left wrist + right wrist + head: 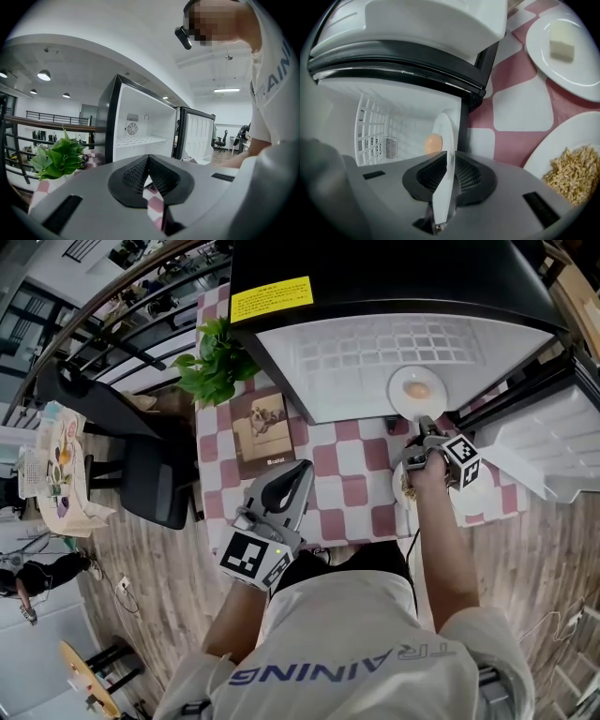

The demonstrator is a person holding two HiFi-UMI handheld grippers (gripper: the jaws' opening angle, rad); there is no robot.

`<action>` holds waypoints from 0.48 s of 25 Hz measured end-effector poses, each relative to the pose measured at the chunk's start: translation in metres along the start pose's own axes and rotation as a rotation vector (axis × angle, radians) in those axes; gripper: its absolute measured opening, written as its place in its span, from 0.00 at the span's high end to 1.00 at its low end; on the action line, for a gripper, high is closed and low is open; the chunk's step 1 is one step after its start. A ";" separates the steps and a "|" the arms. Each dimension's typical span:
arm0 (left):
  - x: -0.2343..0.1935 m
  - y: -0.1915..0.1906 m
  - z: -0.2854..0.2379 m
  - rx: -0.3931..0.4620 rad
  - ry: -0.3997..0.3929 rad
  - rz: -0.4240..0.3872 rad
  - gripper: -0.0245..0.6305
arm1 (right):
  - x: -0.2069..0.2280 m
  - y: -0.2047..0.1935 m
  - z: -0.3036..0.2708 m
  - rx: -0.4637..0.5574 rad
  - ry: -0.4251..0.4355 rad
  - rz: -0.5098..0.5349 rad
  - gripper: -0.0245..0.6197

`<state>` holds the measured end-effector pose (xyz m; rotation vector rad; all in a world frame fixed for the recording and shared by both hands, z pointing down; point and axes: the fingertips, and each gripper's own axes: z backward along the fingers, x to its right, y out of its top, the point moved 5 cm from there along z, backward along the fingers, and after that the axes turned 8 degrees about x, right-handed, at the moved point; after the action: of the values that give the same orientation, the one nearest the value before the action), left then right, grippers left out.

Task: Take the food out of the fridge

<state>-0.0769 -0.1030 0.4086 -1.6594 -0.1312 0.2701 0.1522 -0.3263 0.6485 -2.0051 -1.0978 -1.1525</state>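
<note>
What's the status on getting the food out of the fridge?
Right gripper shut on the plate, egg on it, at the fridge opening. Left gripper shut, empty. Plate of grains close by on the table.

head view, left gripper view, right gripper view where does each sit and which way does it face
Head view: on the person's head, steeply down at fridge and table; forearms, left gripper, right gripper show.
Left gripper view: on that gripper, level toward the open fridge; shut jaws, shirt show.
Right gripper view: on that gripper, into the fridge; jaws clamp the egg plate.
Shared: all show the fridge.
</note>
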 end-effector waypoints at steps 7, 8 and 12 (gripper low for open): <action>-0.002 -0.002 0.007 -0.002 0.012 0.002 0.95 | 0.007 0.009 -0.010 0.027 0.047 -0.088 0.88; -0.003 -0.003 0.008 -0.003 0.015 0.004 0.95 | 0.007 0.009 -0.010 0.029 0.054 -0.098 0.89; -0.010 -0.004 0.016 -0.005 0.027 0.011 0.95 | 0.001 0.007 -0.004 0.039 0.135 -0.126 0.91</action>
<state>-0.0898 -0.0897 0.4120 -1.6682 -0.1021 0.2562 0.1565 -0.3325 0.6504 -1.8219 -1.1820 -1.2997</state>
